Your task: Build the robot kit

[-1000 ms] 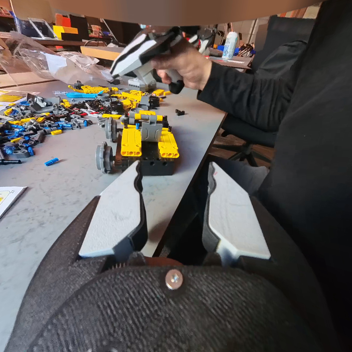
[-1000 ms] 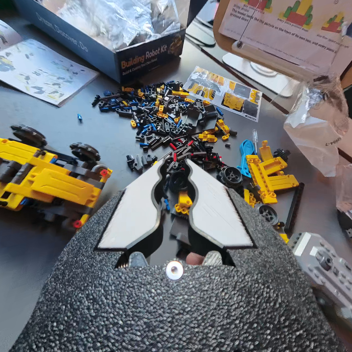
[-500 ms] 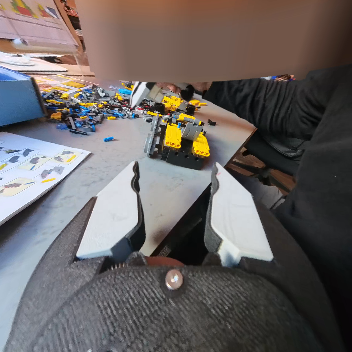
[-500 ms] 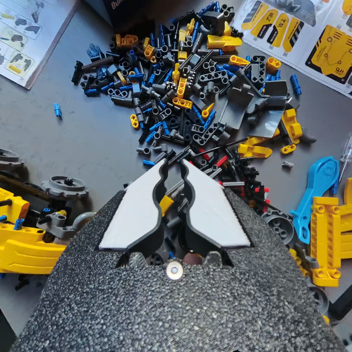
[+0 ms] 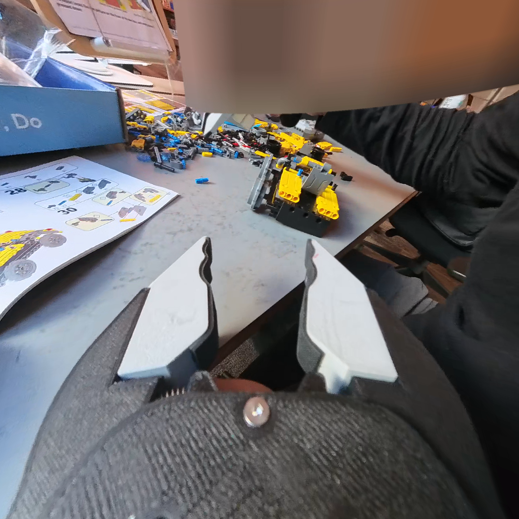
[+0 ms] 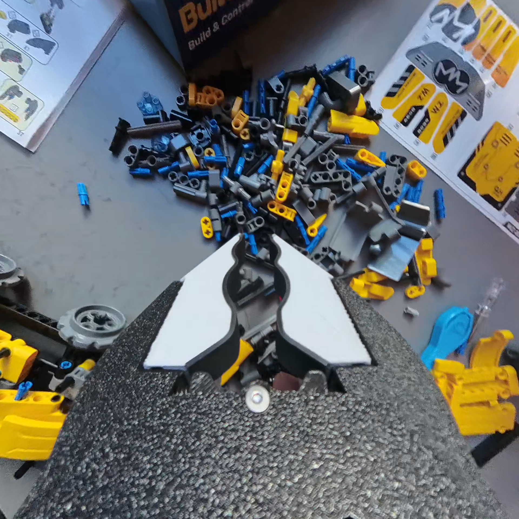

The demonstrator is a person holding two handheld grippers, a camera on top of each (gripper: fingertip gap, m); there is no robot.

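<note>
Right wrist view: the right hand-held gripper [image 6: 256, 244] hangs low over a heap of loose building pieces [image 6: 283, 174], its jaws slightly apart and empty, tips just above small blue pins. Left wrist view: the left hand-held gripper [image 5: 257, 247] waits wide apart at the worktop [image 5: 230, 252] edge, holding nothing. Beyond it sits a partly built yellow vehicle [image 5: 297, 196], wheels fitted, with an open instruction booklet [image 5: 70, 213] and blue box [image 5: 59, 120] nearby; many pieces remain unassembled.
</note>
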